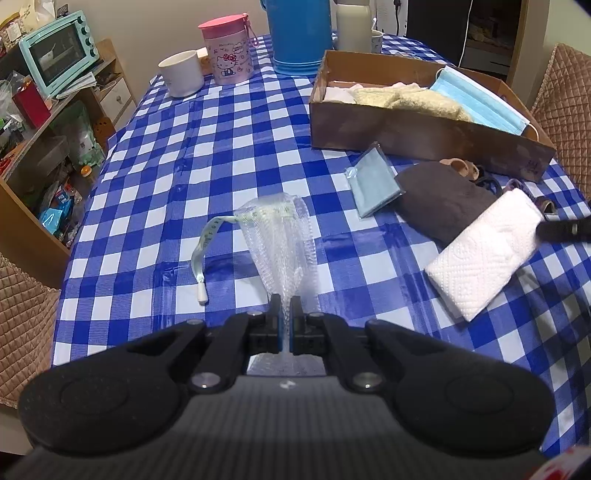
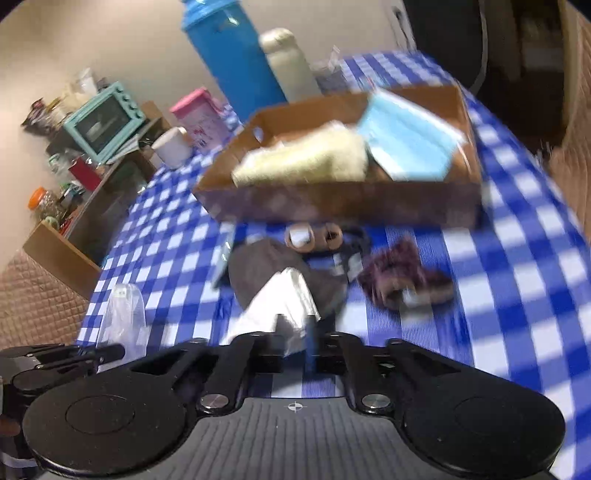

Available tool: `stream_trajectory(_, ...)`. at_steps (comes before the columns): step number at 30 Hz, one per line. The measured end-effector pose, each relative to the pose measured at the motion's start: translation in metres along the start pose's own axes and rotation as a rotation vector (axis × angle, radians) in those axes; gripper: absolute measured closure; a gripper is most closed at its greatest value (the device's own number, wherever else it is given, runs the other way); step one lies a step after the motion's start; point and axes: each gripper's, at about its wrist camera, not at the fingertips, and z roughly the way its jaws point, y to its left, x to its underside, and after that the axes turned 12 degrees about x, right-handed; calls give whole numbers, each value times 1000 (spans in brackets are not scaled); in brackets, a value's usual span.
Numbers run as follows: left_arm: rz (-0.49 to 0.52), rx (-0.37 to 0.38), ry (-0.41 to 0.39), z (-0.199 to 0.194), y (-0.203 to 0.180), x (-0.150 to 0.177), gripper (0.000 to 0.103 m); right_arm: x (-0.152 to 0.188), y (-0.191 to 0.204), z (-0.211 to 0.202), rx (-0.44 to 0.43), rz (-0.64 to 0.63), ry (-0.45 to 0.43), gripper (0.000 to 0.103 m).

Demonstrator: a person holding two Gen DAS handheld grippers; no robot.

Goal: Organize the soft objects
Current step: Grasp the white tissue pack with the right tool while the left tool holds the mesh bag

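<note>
Your left gripper (image 1: 284, 308) pinches the clear mesh bag (image 1: 280, 236); your right gripper (image 2: 295, 328) stands part-spread around the near end of the folded paper towel (image 2: 277, 306), grip unclear through blur.

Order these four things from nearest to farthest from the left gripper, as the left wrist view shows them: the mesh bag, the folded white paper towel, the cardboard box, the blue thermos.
1. Mesh bag: clamped in the left gripper, straight ahead.
2. Folded white paper towel: on the cloth, ahead to the right.
3. Cardboard box: farther back, right.
4. Blue thermos: at the far edge, behind the box.
</note>
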Motion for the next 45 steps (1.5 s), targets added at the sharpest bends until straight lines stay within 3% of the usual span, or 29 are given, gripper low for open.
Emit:
stream_trajectory(1, 2, 1, 2, 0, -1, 0, 101, 3, -3, 1, -7, 23, 12, 53)
stream_trajectory(2, 3, 1, 3, 0, -1, 0, 101, 7, -4, 3, -17, 50, 26, 53)
stream_trajectory(7, 8, 5, 17, 4, -3, 1, 101, 21, -7, 24, -108, 208, 129, 53)
stream_trajectory(11, 10, 9, 27, 7, -3, 1, 100, 23, -4, 43, -100, 290, 155, 53)
stream_trajectory(18, 3, 9, 37, 9, -1, 2, 100, 21, -9, 50, -118, 379, 120, 53)
stream_trajectory(19, 2, 11, 39, 9, -1, 2, 100, 20, -9, 50, -114, 378, 112, 55)
stream_trajectory(21, 6, 15, 40, 10, -2, 2, 100, 20, -5, 54, -90, 366, 126, 80)
stream_trajectory(22, 10, 17, 41, 10, -3, 2, 100, 21, -6, 58, -84, 368, 149, 100)
stream_trajectory(24, 16, 22, 39, 9, -4, 2, 100, 24, -9, 58, -81, 364, 162, 102)
stream_trajectory(27, 16, 24, 38, 8, -4, 2, 100, 24, -4, 43, -103, 233, 142, 102)
stream_trajectory(30, 11, 24, 35, 7, -3, 2, 100, 20, 5, 19, 1, -14, 35, 95)
stream_trajectory(31, 11, 24, 34, 7, -2, 2, 100, 18, 5, 14, 30, -70, 8, 77)
stream_trajectory(32, 10, 23, 33, 6, -2, 2, 100, 16, 3, 11, 53, -118, -23, 52)
stream_trajectory(34, 11, 23, 31, 6, -2, 2, 100, 11, -1, 8, 81, -186, -91, 39)
stream_trajectory(43, -1, 21, 39, 2, -4, 8, 100, -4, 8, 47, -53, -360, -77, 38)
stream_trajectory(45, -4, 20, 40, 1, -4, 10, 100, -1, 11, 49, -85, -392, -55, 57)
